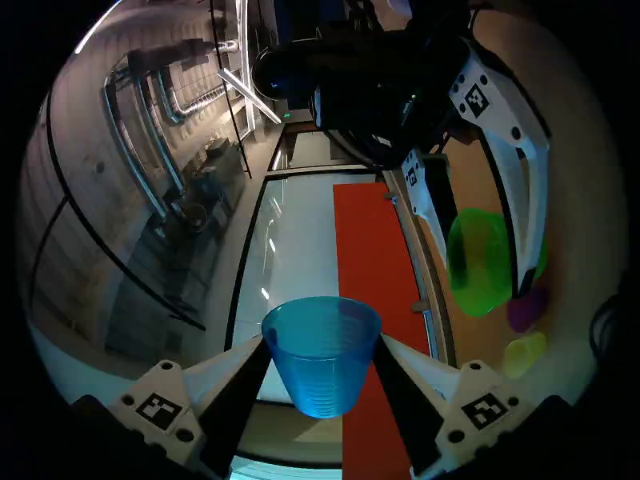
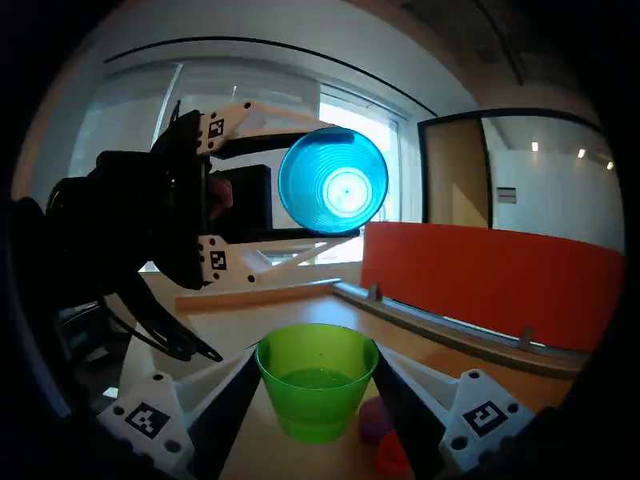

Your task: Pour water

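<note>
Above the desk, left claw grips a blue cup, right claw a green cup half-hiding a purple cup.

- The right gripper's finger covers part of the green cup.
- The purple cup is half hidden behind the green cup.
- The blue cup's contents cannot be told.

Left gripper, rolled sideways, clamps a blue cup above the level right gripper clamping a green cup.
</note>
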